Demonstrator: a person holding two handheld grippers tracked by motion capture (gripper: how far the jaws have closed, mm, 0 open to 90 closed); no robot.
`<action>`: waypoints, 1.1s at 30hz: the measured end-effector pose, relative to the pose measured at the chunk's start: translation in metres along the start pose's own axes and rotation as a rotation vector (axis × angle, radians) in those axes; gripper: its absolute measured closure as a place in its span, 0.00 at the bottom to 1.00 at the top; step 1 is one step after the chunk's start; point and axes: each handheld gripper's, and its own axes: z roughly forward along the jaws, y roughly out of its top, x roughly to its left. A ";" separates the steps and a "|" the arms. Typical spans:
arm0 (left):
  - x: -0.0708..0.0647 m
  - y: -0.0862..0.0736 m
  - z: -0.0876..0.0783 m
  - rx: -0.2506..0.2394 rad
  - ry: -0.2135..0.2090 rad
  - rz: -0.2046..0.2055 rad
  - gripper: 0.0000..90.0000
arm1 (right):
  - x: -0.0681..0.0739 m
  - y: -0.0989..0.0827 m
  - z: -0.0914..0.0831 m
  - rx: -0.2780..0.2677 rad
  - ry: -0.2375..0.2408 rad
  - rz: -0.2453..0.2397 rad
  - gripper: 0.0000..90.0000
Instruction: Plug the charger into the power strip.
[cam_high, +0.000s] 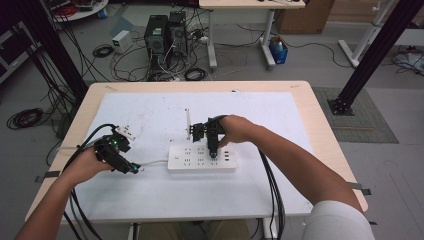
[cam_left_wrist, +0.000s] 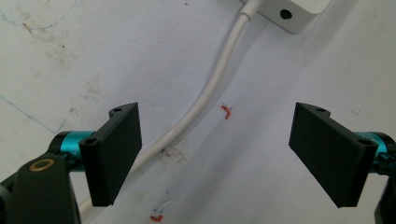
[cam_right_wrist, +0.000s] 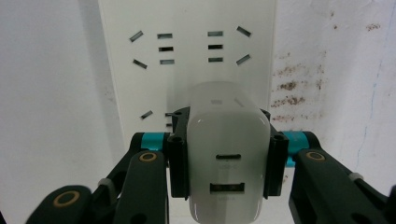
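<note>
Covering most of the wooden worktop (cam_high: 320, 120) is a big white sheet (cam_high: 150, 115), marked with small brown stains and thin pen lines. Behind the worktop the grey floor (cam_high: 310, 65) has two black computer boxes (cam_high: 165, 34), a lot of tangled cables (cam_high: 131, 62) and the legs of another desk (cam_high: 240, 30).

A white power strip (cam_high: 201, 158) lies flat near the middle of the sheet. Its white cord (cam_high: 152, 162) runs off its left end toward the left tool (cam_high: 134, 169).

The right tool (cam_high: 213, 154) points down onto the top of the strip. It is pinching a white charger (cam_right_wrist: 229, 154) between its two black jaws, one pressed on each side. The charger sits right over the strip, just this side of the rows of plug holes.

The left tool rests low over the sheet, left of the strip. Its jaws are spread apart and grip nothing. The cord passes between them, close to one jaw.

From the right gripper view you can see the charger's two small ports (cam_right_wrist: 227, 187) and the plug holes (cam_right_wrist: 189, 46) up close. From the left gripper view you can see the round hole in the strip's end (cam_left_wrist: 286, 14), and little red marks (cam_left_wrist: 226, 112) on the sheet. The high view shows both hands and the room.
</note>
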 end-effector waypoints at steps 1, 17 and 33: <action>0.001 -0.001 -0.001 -0.002 0.003 -0.003 0.19 | 0.000 0.000 0.000 -0.003 0.004 -0.003 0.69; 0.003 -0.005 -0.004 -0.012 0.014 -0.021 0.19 | -0.001 -0.016 -0.009 -0.131 -0.024 0.024 0.41; 0.001 -0.006 -0.009 -0.025 0.018 -0.023 0.19 | -0.001 -0.032 -0.033 -0.279 -0.045 0.181 0.15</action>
